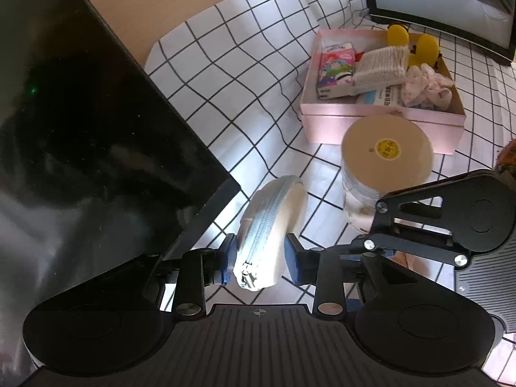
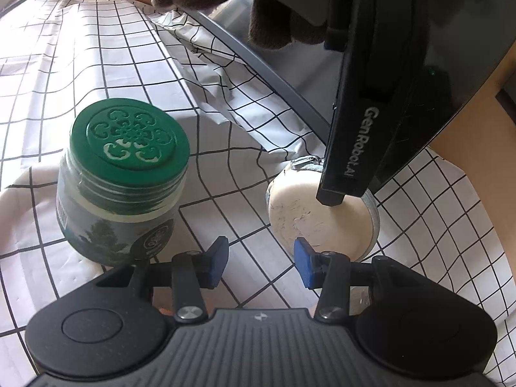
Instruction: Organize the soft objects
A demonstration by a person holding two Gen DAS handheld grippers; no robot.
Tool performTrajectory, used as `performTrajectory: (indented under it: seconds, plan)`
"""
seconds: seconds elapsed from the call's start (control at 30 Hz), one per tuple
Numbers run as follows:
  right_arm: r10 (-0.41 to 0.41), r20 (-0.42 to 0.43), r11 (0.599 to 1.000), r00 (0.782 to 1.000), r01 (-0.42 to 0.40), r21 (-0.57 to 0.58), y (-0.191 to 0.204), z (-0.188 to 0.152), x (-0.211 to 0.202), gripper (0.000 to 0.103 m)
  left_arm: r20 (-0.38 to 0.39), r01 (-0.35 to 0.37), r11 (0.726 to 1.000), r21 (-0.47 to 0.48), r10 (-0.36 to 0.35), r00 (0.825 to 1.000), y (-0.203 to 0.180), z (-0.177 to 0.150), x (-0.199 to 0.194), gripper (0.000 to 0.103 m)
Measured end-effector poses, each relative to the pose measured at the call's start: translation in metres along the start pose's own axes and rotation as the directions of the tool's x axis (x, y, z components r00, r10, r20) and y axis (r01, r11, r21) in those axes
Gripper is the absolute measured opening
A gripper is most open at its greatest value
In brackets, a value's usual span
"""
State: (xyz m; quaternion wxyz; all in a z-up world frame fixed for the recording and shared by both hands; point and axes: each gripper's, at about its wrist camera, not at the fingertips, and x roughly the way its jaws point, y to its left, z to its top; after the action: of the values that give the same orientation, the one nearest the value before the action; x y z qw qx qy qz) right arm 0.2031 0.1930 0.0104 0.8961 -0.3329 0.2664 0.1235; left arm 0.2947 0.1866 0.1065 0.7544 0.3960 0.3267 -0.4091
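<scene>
My left gripper (image 1: 260,262) is shut on a round cream pouch (image 1: 274,225) with a grey zipper, held on edge above the checked cloth. The pouch also shows in the right wrist view (image 2: 322,219), with the left gripper's black body (image 2: 361,129) over it. My right gripper (image 2: 262,262) is open and empty, low over the cloth just left of the pouch. A pink box (image 1: 380,119) at the right holds a tissue pack (image 1: 335,67), a knitted cloth (image 1: 380,64), a pink scrunchie (image 1: 425,87) and a yellow toy (image 1: 412,45).
A clear jar with a beige lid (image 1: 387,151) stands in front of the pink box. A green-lidded jar (image 2: 125,174) stands left of my right gripper. A dark monitor (image 1: 80,129) fills the left side. Another screen (image 1: 445,3) stands behind the box.
</scene>
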Motion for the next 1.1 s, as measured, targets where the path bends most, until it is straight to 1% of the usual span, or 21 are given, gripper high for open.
performTrajectory:
  seconds: [0.2,0.3,0.37,0.4,0.43,0.5,0.6,0.67,0.7,0.93,1.0,1.1]
  plan:
    - [0.007,-0.001,1.000,1.000,-0.007,-0.004,0.002,0.000,-0.002,0.044,-0.003,-0.015,0.999,0.030,0.015,1.000,-0.009,0.001,-0.002,0.038]
    - [0.009,-0.002,1.000,1.000,-0.009,-0.006,0.004,0.000,-0.003,0.044,-0.013,-0.006,0.999,0.037,0.006,1.000,-0.011,0.002,0.001,0.039]
    - [0.012,-0.004,1.000,1.000,-0.012,-0.009,0.005,0.000,-0.004,0.044,-0.013,-0.021,0.999,0.035,0.022,1.000,-0.010,0.003,0.005,0.041]
    - [0.015,-0.005,1.000,1.000,-0.015,-0.012,0.006,0.000,-0.005,0.044,-0.015,-0.027,0.999,0.025,0.028,0.999,-0.008,0.004,0.007,0.045]
    - [0.020,-0.005,1.000,1.000,-0.020,-0.014,0.006,-0.001,-0.006,0.044,-0.019,-0.025,1.000,0.015,0.025,0.999,-0.006,0.004,0.009,0.050]
    - [0.033,-0.002,0.999,0.999,-0.033,-0.024,0.009,-0.003,-0.008,0.043,-0.032,-0.006,1.000,-0.001,0.006,0.999,-0.001,0.004,0.012,0.053]
    - [0.048,0.004,0.998,0.999,-0.048,-0.041,0.013,-0.006,-0.012,0.044,-0.042,0.027,0.999,-0.027,-0.028,0.999,0.004,0.004,0.009,0.052]
    - [0.051,0.007,0.997,0.999,-0.051,-0.050,0.016,-0.007,-0.014,0.044,-0.036,0.048,0.998,-0.029,-0.049,0.998,0.005,0.002,0.004,0.048]
    - [0.053,0.007,0.997,0.999,-0.053,-0.052,0.017,-0.006,-0.014,0.044,-0.033,0.047,0.999,-0.026,-0.048,0.998,0.003,0.002,0.002,0.043]
    - [0.064,0.010,0.996,0.998,-0.063,-0.058,0.019,-0.006,-0.017,0.044,-0.047,0.009,1.000,0.020,-0.009,0.999,-0.006,0.000,0.002,0.044]
    - [0.067,0.007,0.996,0.998,-0.067,-0.060,0.018,-0.007,-0.017,0.044,-0.055,0.012,0.999,0.031,-0.010,0.998,-0.007,0.002,0.001,0.044]
    - [0.071,0.000,0.996,0.997,-0.071,-0.061,0.019,-0.009,-0.018,0.044,-0.044,0.018,0.997,0.069,-0.015,0.999,-0.012,0.004,-0.006,0.044]
